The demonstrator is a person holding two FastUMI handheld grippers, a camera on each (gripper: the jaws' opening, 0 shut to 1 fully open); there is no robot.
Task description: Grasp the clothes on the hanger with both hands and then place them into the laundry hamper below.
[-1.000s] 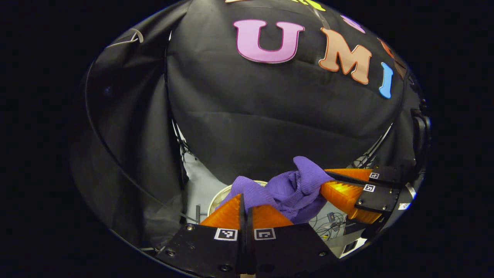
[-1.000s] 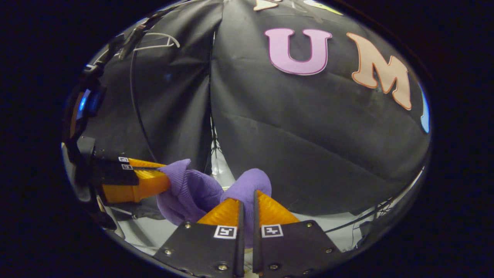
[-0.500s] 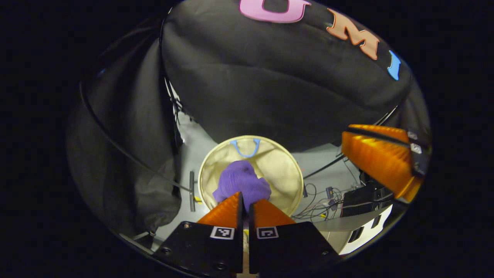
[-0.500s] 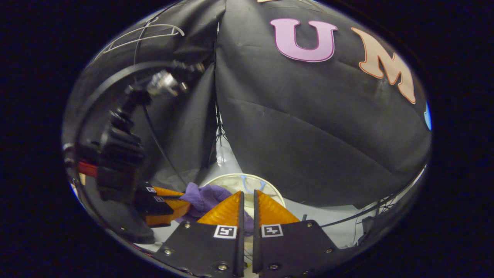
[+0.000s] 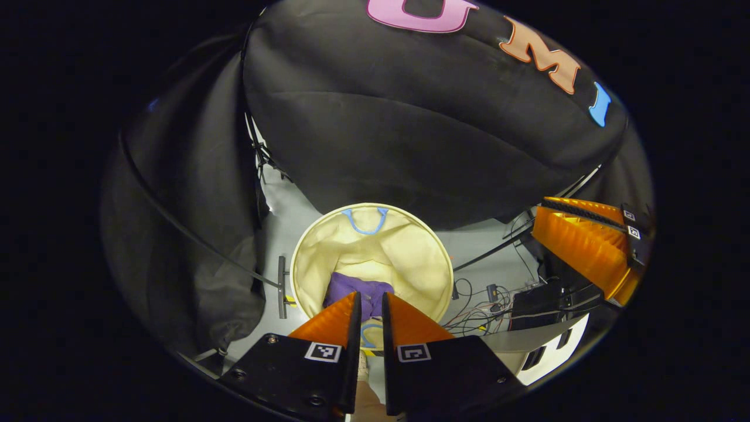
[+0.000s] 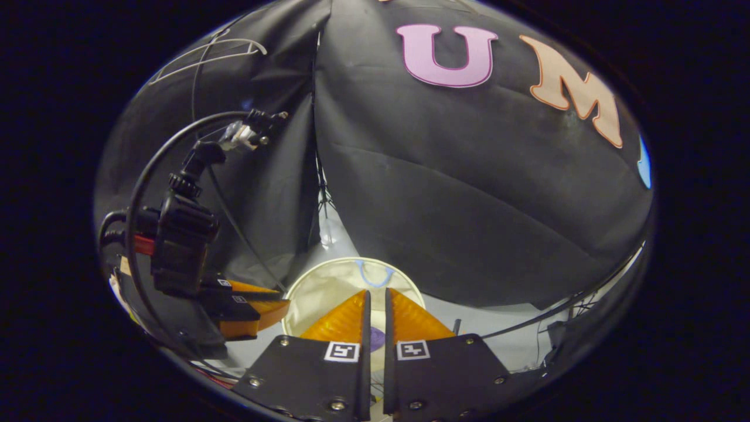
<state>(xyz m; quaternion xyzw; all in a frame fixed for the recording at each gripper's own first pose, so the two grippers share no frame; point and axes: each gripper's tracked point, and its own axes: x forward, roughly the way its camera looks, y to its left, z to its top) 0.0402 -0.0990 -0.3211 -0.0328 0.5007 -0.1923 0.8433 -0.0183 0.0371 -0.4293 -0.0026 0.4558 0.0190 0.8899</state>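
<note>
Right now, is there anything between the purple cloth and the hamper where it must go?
Nothing visible. The purple cloth already lies inside the laundry hamper, below the left gripper, whose fingers stand slightly apart and touch nothing.

In the left gripper view, the left gripper (image 5: 369, 305) points steeply downward, its two fingers parted by a narrow gap with nothing pressed between them. The right gripper (image 5: 577, 249) shows at the far right of that same view, level with it and well apart, its fingers lying close together. In the right gripper view, the right gripper (image 6: 375, 308) also tilts downward with only a thin slit between its fingers, seemingly empty though the gap is hard to read, while the left gripper (image 6: 266, 308) sits low at the left.
</note>
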